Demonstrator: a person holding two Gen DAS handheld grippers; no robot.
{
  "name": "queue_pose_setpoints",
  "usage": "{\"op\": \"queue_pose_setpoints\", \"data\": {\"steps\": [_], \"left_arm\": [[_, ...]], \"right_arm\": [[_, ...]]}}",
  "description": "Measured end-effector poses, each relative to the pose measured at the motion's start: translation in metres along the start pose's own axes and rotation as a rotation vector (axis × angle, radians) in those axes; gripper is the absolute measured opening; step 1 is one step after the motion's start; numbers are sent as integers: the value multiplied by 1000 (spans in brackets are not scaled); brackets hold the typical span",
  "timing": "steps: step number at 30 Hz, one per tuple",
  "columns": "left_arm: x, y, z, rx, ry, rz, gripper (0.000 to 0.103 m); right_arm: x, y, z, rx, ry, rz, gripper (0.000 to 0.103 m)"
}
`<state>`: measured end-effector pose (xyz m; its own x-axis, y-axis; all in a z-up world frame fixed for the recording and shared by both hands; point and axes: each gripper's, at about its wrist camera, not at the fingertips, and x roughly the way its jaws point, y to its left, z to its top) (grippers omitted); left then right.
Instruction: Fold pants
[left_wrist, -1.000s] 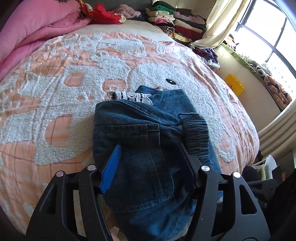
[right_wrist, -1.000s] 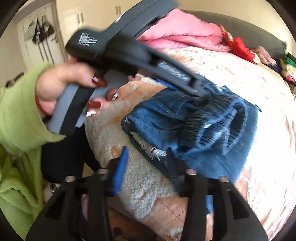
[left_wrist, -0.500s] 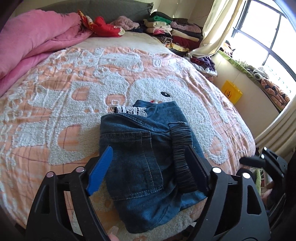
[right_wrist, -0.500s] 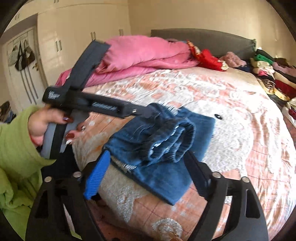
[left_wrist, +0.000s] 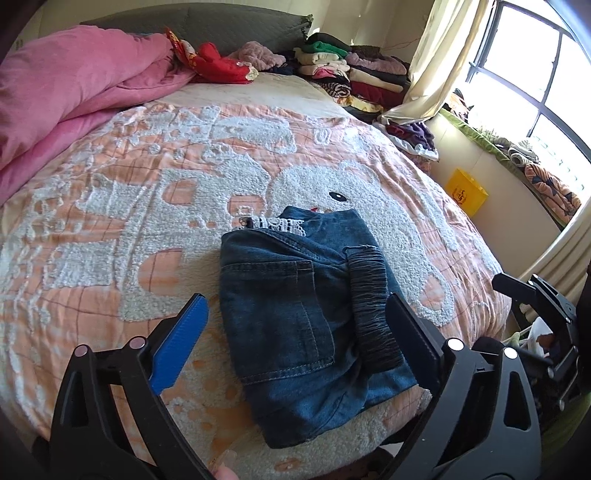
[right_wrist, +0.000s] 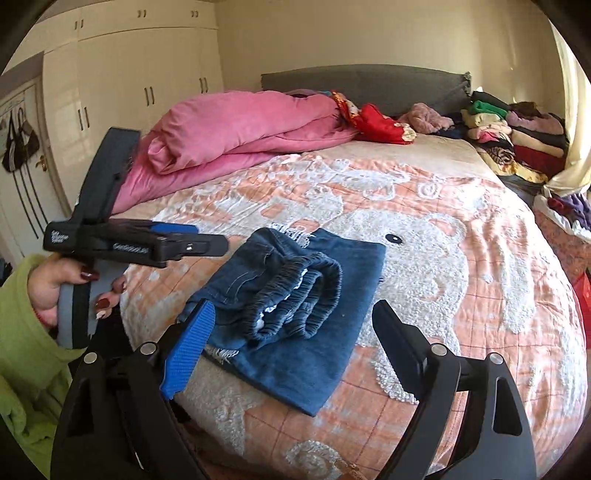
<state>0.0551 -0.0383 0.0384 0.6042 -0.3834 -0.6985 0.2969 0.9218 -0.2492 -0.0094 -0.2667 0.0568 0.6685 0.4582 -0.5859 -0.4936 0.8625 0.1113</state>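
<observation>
Pants (left_wrist: 306, 317) clear of both hand-held grippers

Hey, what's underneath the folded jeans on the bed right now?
The folded jeans lie on the peach bedspread, over its white fluffy animal pattern. A white lace trim peeks out at their far edge. Whatever sits inside the folds is covered.

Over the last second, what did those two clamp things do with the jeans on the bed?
Both pulled back and away from the folded jeans. The left gripper, whose fingers were down against the denim, lifted clear and now hangs open. The right gripper backed off too, also open. Neither was gripping the cloth, so nothing was let go. The jeans stayed folded in the same spot on the bedspread, elastic waistband on top.
</observation>
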Motion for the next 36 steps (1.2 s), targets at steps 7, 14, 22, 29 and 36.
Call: {"op": "queue_pose_setpoints", "data": {"steps": [7, 14, 22, 29, 36], "left_arm": [[1, 10, -5, -18, 3, 12, 90], [17, 21, -13, -45, 32, 26, 90], [42, 25, -22, -70, 79, 26, 90], [65, 29, -27, -92, 114, 22, 90], [74, 24, -24, -92, 101, -3, 88]], "right_arm": [[8, -11, 0, 47, 23, -44, 86], [30, -29, -3, 118, 85, -90, 86], [77, -57, -8, 234, 192, -107, 86], [114, -71, -12, 294, 249, -77, 85], [130, -68, -15, 293, 265, 13, 64]]}}
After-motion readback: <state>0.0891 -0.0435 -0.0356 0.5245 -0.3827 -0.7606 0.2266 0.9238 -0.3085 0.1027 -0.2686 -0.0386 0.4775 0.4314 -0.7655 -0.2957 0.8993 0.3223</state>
